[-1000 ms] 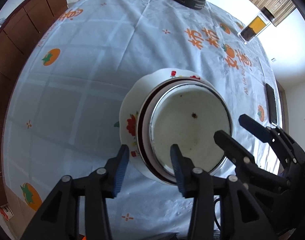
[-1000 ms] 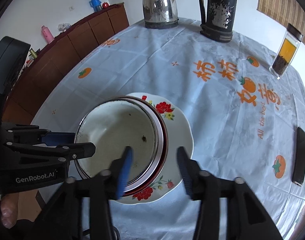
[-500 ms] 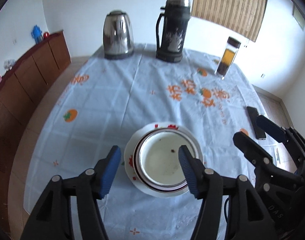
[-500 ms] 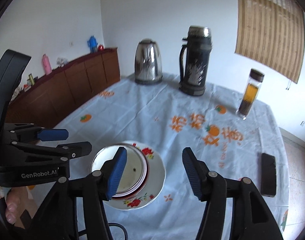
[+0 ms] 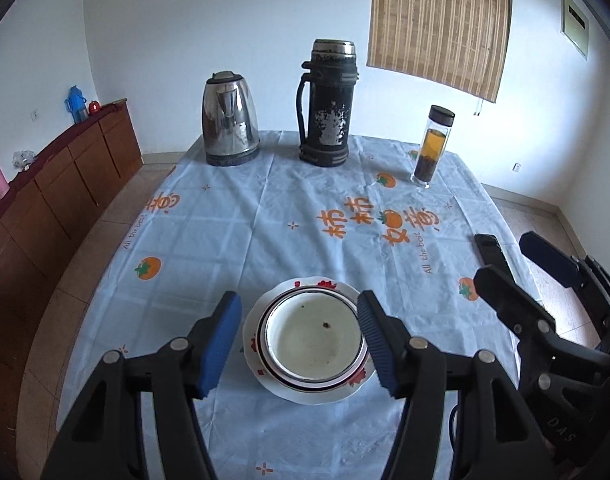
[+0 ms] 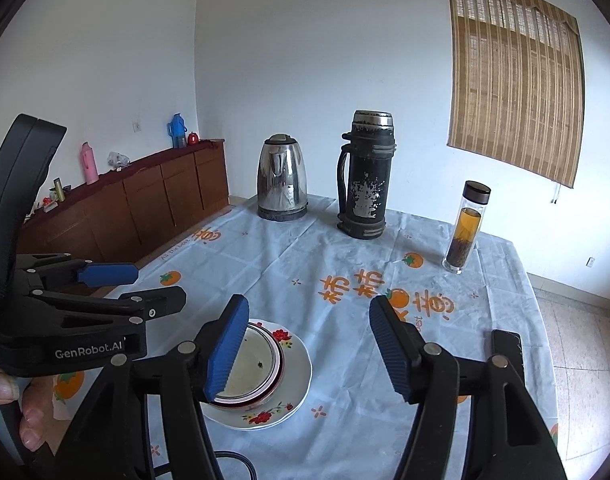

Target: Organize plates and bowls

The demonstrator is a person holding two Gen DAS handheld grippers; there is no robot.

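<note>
A white bowl (image 5: 314, 340) sits nested in a stack on a flowered white plate (image 5: 252, 340) near the table's front edge; the bowl (image 6: 249, 368) and the plate (image 6: 293, 384) also show in the right wrist view. My left gripper (image 5: 297, 340) is open and empty, raised well above and behind the stack. My right gripper (image 6: 309, 350) is open and empty, also raised, to the right of the stack. It appears in the left wrist view (image 5: 517, 264), and the left gripper appears in the right wrist view (image 6: 145, 284).
A steel kettle (image 5: 229, 120), a dark thermos (image 5: 327, 104) and a tea bottle (image 5: 431, 146) stand at the table's far edge. A black phone (image 5: 493, 252) lies at the right edge. A wooden sideboard (image 5: 57, 184) runs along the left wall.
Both grippers have pulled up and back from the stack and opened wider. The bowl and plate stay in place on the table.
</note>
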